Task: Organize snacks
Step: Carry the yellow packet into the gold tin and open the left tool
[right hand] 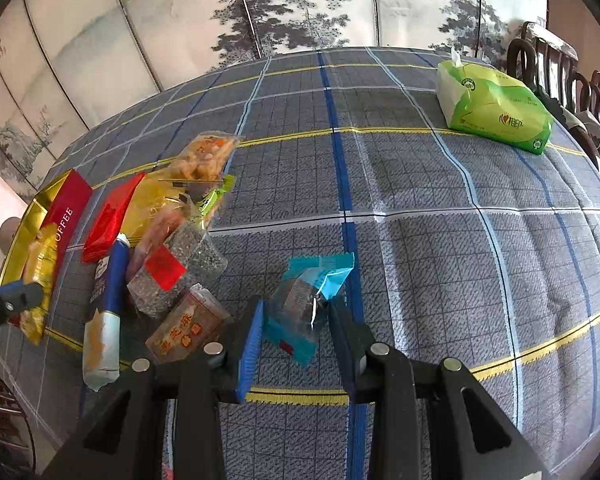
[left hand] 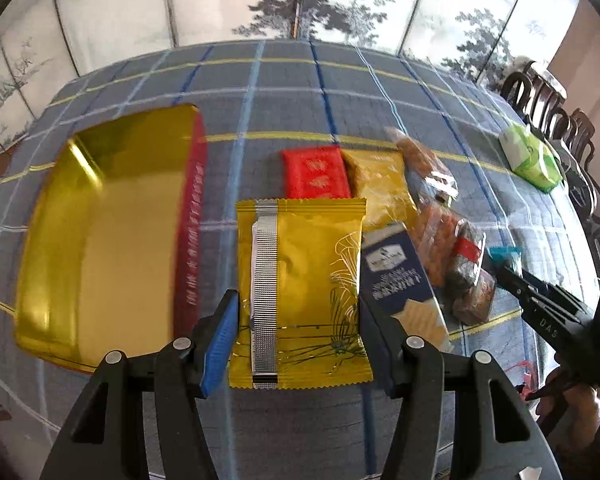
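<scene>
Currently we hold one snack in each gripper. Our left gripper (left hand: 296, 344) is closed across the lower half of a gold foil packet (left hand: 300, 292), its pads pressing both side edges; the packet appears lifted clear of the plaid tablecloth (left hand: 260, 92), just right of the gold tin (left hand: 112, 240) with its red outer wall. Our right gripper (right hand: 296, 336) clamps a blue-and-clear wrapped snack (right hand: 304, 304) at its midsection, low over the cloth.

Handling notes:
- We judge both packets to be light, air-filled and easily crushed; the film is smooth and may slip, so grip pressure should be moderate.
- The crimped end seals and the back seam of the gold foil packet are the stiffest zones. We prefer a hold across the width near a seal, as at present.
- The contents are probably brittle; we avoid squeezing the centre.

The remaining snacks (left hand: 440, 220) lie in a loose pile between the two grippers, right of the tin. A green tissue pack (right hand: 496, 108) sits well apart at the far right.
</scene>
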`<state>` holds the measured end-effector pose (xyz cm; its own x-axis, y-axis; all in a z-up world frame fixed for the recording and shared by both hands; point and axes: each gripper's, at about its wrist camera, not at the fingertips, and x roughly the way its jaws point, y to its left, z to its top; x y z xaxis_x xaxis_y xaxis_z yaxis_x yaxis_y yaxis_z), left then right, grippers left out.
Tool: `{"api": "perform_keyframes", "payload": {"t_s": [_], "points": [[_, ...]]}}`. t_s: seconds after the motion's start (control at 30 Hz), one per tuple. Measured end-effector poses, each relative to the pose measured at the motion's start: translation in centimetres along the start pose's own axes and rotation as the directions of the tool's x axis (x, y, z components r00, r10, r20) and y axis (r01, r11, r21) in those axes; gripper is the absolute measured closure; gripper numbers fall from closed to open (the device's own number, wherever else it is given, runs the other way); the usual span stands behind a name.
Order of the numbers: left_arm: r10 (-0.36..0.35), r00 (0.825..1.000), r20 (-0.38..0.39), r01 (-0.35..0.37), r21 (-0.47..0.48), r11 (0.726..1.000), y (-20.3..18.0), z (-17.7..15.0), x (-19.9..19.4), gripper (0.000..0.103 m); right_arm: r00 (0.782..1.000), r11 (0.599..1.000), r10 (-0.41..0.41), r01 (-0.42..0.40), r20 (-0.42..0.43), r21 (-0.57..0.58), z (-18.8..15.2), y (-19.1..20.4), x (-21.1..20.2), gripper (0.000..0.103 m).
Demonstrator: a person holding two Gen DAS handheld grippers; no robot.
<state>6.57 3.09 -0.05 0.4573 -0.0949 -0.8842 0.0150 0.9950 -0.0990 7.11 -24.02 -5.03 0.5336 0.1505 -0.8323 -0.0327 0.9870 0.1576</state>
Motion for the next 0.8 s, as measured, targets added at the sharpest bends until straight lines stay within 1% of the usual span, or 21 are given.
{"api": "perform_keyframes", "payload": {"t_s": [0.13,0.33,0.43,0.63,0.8], "points": [[0.043,0.998,0.036,-0.042,-0.021,0.999,2.7,0.9,-1.4,0.049,1.000,1.000,-0.008,0.008,0.001,-0.004,0.0,0.1,0.0,0.070],[0.128,0.991,0.047,-0.125,-0.069,0.990,8.0,1.4,-1.9,0.049,1.000,1.000,-0.028,0.028,-0.003,-0.009,0.0,0.4,0.1,0.070],[0.170,0.985,0.027,-0.166,-0.104,0.981,11.3,1.2,-1.4,0.049,0.999,0.999,-0.039,0.039,-0.004,-0.010,0.1,0.6,0.1,0.070],[0.231,0.973,-0.026,-0.233,-0.121,0.965,15.0,0.0,0.1,0.049,0.998,0.998,-0.067,0.067,-0.007,-0.014,0.1,1.1,0.3,0.070],[0.231,0.971,-0.062,-0.237,-0.120,0.964,16.2,-0.9,1.3,0.049,0.996,0.996,-0.085,0.085,-0.012,-0.011,0.2,1.3,0.3,0.070]]}}
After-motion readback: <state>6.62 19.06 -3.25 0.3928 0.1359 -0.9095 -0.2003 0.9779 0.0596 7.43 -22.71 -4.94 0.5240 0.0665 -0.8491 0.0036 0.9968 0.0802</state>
